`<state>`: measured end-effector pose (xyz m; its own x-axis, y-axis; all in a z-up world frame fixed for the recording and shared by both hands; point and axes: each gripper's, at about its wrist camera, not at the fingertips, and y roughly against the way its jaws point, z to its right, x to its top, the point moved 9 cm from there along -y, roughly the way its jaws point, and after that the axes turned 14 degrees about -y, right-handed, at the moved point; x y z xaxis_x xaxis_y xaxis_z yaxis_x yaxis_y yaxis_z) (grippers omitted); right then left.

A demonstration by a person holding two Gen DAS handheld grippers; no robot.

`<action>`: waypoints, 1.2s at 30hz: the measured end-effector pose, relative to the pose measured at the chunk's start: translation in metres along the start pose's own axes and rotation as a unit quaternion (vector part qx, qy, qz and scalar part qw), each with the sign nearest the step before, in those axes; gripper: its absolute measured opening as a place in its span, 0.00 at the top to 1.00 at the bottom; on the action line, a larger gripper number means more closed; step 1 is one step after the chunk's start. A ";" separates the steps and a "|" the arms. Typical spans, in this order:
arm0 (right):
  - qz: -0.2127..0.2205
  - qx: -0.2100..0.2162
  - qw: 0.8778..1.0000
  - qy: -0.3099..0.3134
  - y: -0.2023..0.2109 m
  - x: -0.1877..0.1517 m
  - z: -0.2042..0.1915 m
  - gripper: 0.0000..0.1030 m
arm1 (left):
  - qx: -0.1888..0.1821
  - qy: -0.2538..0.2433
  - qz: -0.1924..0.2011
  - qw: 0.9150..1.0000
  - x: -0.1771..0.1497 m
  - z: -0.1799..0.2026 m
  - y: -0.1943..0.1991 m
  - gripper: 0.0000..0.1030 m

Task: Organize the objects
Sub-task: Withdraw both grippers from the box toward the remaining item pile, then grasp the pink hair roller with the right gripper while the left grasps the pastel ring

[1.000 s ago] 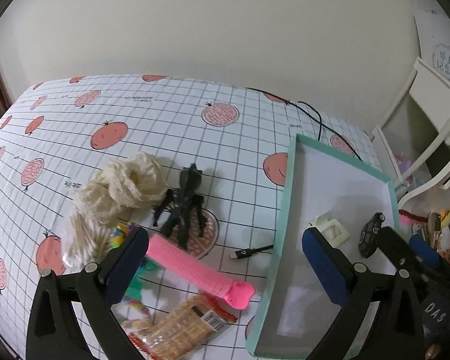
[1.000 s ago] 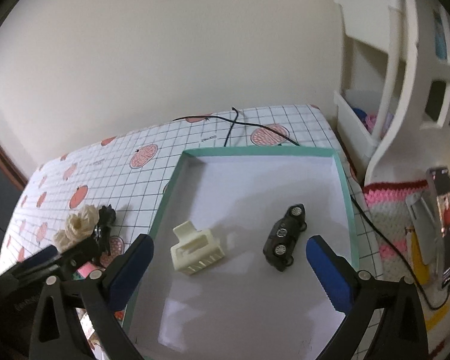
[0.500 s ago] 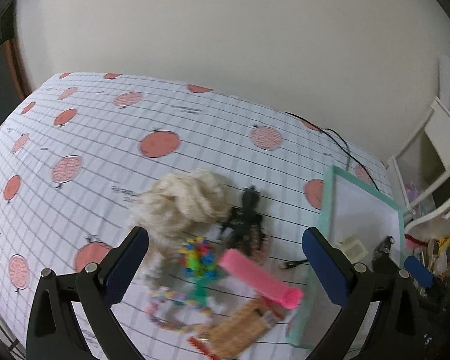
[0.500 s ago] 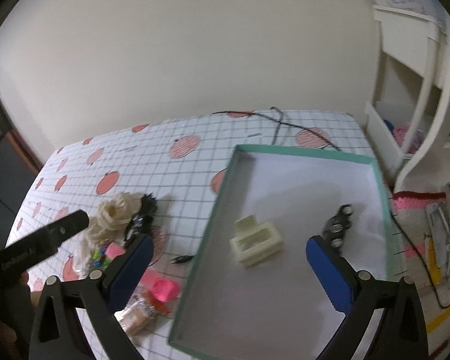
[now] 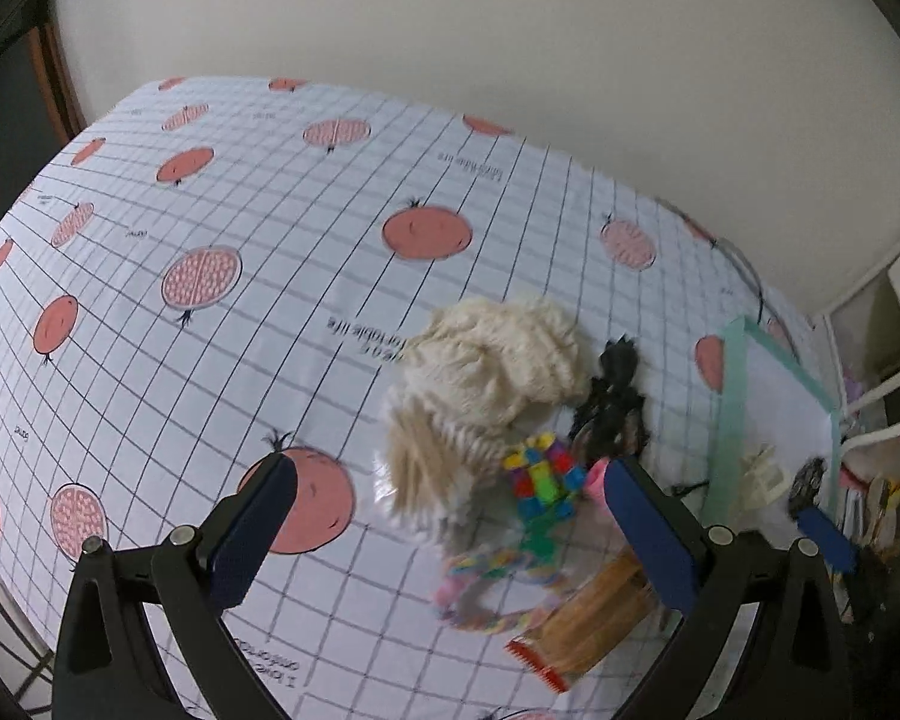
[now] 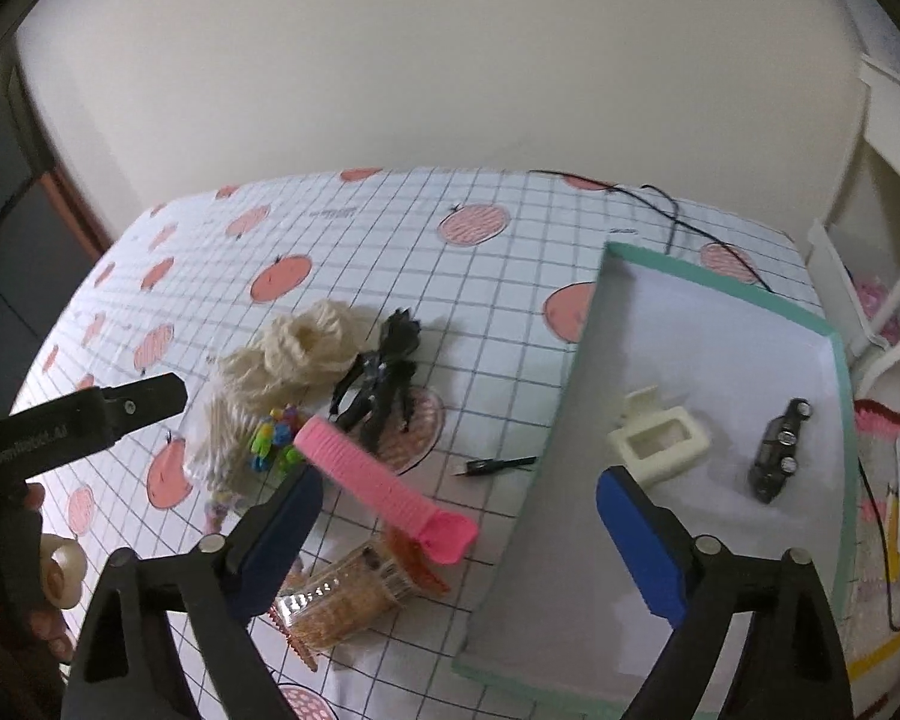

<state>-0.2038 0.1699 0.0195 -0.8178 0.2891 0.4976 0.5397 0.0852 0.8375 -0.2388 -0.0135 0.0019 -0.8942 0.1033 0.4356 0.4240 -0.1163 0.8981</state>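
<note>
Both grippers, left gripper (image 5: 450, 534) and right gripper (image 6: 459, 531), hang open-jawed and empty. Tray (image 6: 837, 360) holds white clip (image 6: 660, 441) and toy car (image 6: 777, 450); pink comb (image 6: 384, 483) and yarn (image 6: 300, 354) lie unsorted outside.

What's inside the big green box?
Inside the box you can see two things: a cream plastic holder and a little dark toy car. The right gripper blocks the near corner, so anything hiding there can't be seen.
</note>
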 end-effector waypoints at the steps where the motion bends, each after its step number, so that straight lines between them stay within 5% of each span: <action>1: -0.003 -0.001 1.000 0.005 -0.003 -0.001 -0.003 0.12 | 0.000 -0.005 -0.010 1.000 -0.003 -0.002 -0.004 0.01; 16: -0.063 -0.031 0.996 0.060 -0.052 -0.026 -0.030 0.25 | -0.035 -0.079 -0.117 0.989 -0.044 -0.001 -0.046 0.01; 26: -0.081 -0.044 0.994 0.066 -0.069 -0.032 -0.032 0.38 | -0.048 -0.110 -0.138 0.983 -0.059 0.011 -0.057 0.01; 36: -0.091 -0.044 0.993 0.065 -0.081 -0.038 -0.031 0.45 | -0.046 -0.121 -0.146 0.981 -0.067 0.017 -0.064 0.16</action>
<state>-0.2226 0.1219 -0.0607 -0.9222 0.1496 0.3565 0.3659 0.0396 0.9298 -0.2039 0.0042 -0.0839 -0.9105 0.3761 0.1721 0.1306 -0.1335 0.9824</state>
